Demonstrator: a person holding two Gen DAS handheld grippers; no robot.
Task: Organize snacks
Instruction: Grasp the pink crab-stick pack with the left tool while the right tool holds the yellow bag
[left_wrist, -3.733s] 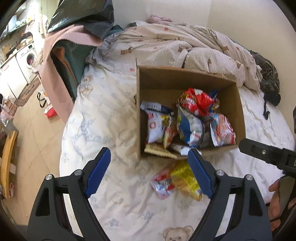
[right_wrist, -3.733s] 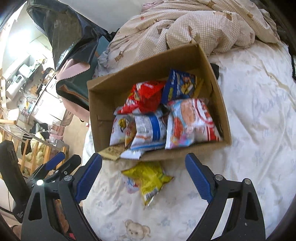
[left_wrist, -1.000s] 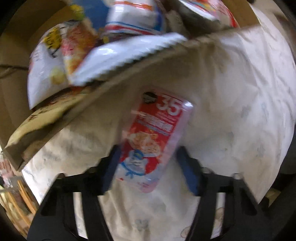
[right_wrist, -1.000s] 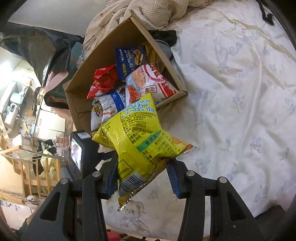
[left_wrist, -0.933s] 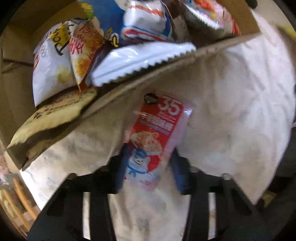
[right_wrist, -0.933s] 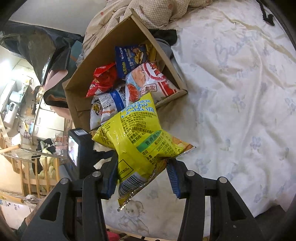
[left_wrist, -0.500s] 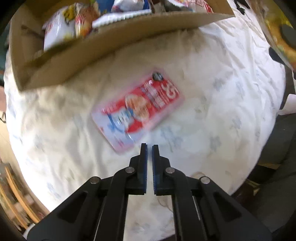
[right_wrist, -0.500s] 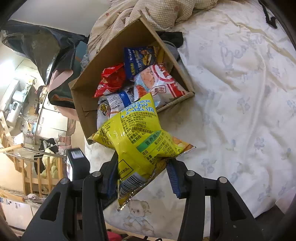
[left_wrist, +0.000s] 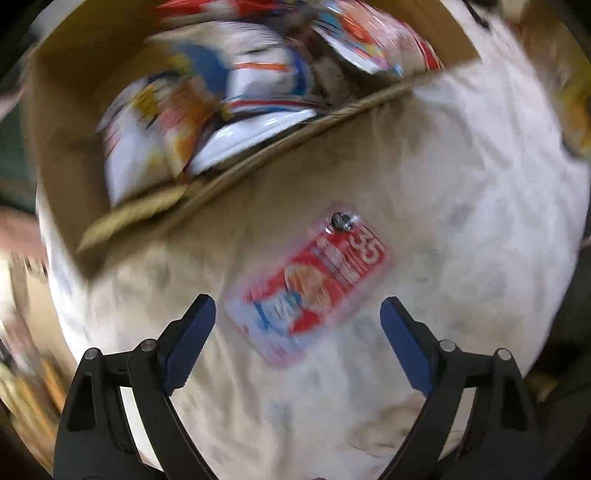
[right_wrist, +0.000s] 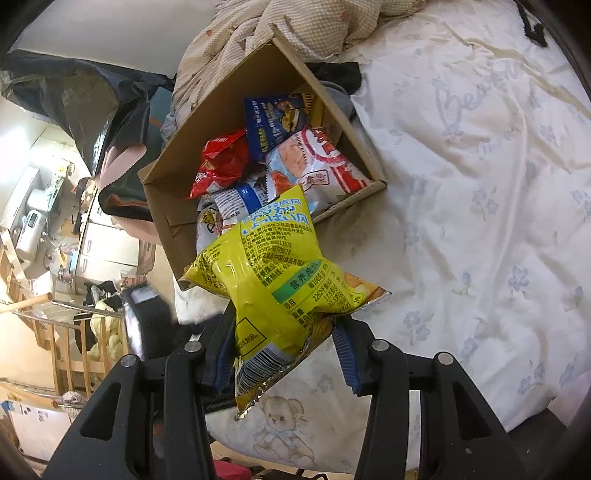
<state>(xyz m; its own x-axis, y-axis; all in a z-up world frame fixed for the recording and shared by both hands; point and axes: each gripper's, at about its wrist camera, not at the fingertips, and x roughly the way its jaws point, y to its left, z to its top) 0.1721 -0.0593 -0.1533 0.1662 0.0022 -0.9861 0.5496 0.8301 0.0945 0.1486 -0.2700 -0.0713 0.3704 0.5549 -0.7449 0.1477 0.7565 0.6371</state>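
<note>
Right now your left gripper (left_wrist: 297, 325) stands wide apart and empty, its blue pads (left_wrist: 188, 341) hanging above the flat red-and-white snack packet marked 35 (left_wrist: 308, 286), which lies slantwise on the pale floral bedsheet (left_wrist: 461, 206) just outside the near wall of the open brown cardboard box (left_wrist: 55, 122). Your right gripper (right_wrist: 286, 352) is clamped on the lower end of the puffy yellow foil chip bag (right_wrist: 275, 275), held up in the air near the box's (right_wrist: 236, 88) front corner, with the box already crowded by a red bag (right_wrist: 223, 162), a dark blue bag (right_wrist: 277, 120) and a white-and-red pack (right_wrist: 314, 166). The risk on the left, as I judge it, is that the packet is thin, slick and lying on soft bedding: close on it askew and you may pinch sheet along with it, or it may squirt out sideways. On the right, you grip only the crimped tail of an air-filled bag, so it could swing, slide free, or crush if you squeeze harder; dropped onto the heap, it may roll back over the low front wall. The left view is badly smeared by motion, so the packet's print and the bags inside the box are hard to read, and I cannot tell how high the pads sit above the sheet. In the right view, the yellow bag hides the box's front corner and the red packet altogether, and the box floor is buried.
</note>
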